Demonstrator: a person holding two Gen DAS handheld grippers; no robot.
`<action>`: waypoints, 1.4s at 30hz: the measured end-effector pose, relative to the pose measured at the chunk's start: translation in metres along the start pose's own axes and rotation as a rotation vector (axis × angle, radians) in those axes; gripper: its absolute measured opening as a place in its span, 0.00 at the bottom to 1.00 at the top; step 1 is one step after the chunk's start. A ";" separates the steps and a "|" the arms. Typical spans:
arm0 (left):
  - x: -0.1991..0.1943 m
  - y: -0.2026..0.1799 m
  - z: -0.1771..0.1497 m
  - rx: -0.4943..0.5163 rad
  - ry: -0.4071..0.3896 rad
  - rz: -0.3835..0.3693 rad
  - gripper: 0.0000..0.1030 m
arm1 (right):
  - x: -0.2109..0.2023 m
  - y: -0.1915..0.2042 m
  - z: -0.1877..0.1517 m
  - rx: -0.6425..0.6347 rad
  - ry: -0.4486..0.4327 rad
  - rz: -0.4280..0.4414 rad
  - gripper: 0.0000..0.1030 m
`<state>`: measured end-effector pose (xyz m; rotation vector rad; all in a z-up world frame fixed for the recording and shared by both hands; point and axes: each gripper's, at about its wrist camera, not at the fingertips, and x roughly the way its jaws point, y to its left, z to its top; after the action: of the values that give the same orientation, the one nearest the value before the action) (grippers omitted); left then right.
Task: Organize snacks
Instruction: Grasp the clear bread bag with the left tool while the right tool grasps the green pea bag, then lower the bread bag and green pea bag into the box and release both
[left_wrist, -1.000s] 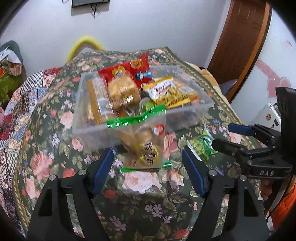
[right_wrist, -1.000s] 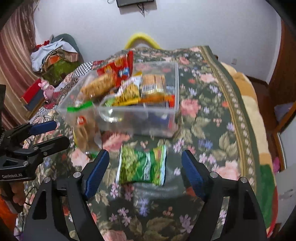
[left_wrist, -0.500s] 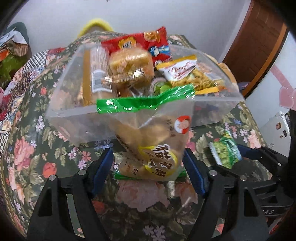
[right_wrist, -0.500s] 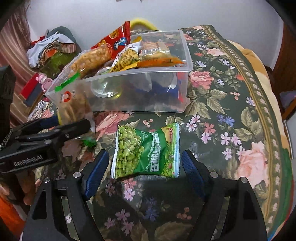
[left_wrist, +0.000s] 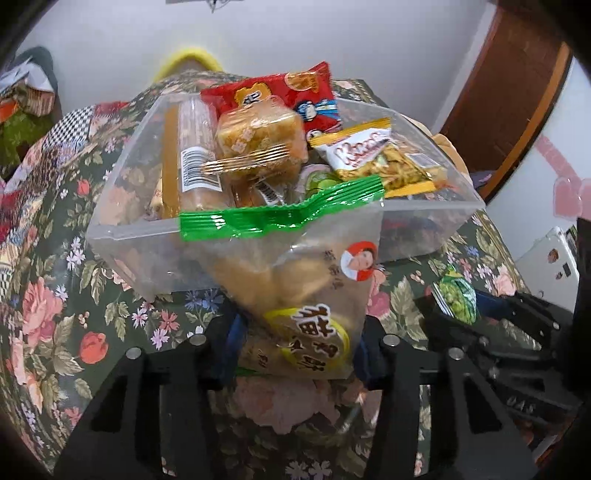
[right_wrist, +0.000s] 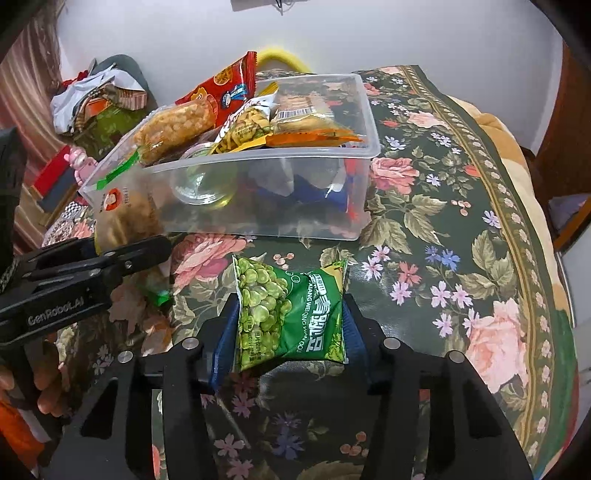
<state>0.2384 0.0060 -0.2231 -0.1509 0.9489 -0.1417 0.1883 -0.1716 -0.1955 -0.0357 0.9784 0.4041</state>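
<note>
Your right gripper (right_wrist: 290, 332) pinches the green pea packet (right_wrist: 291, 314) on the floral cloth (right_wrist: 443, 258); your left gripper (left_wrist: 297, 343) clamps the clear biscuit bag (left_wrist: 295, 280) (leaning on the bin). Pickup step, I judge: next lift both over the crowded plastic bin (right_wrist: 314, 192) beyond.

Home bedroom, floral bedspread (right_wrist: 461, 206), clothes pile (right_wrist: 99, 96)

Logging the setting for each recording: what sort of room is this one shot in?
Probably a bedroom at home. The clear snack bin sits on a floral quilt spread like bedding, crumpled clothes lie heaped by the wall, and a wooden door stands to one side.
</note>
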 end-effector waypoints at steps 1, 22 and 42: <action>-0.002 -0.002 -0.001 0.006 0.000 -0.005 0.46 | -0.001 0.001 0.000 0.000 0.000 0.001 0.46; -0.071 -0.011 0.038 0.006 -0.161 -0.077 0.46 | -0.051 0.005 0.054 0.011 -0.190 0.056 0.43; -0.036 -0.026 0.106 0.032 -0.166 -0.095 0.46 | -0.042 -0.009 0.128 0.000 -0.293 0.035 0.43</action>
<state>0.3029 -0.0060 -0.1289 -0.1757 0.7736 -0.2286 0.2731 -0.1660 -0.0902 0.0400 0.6912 0.4279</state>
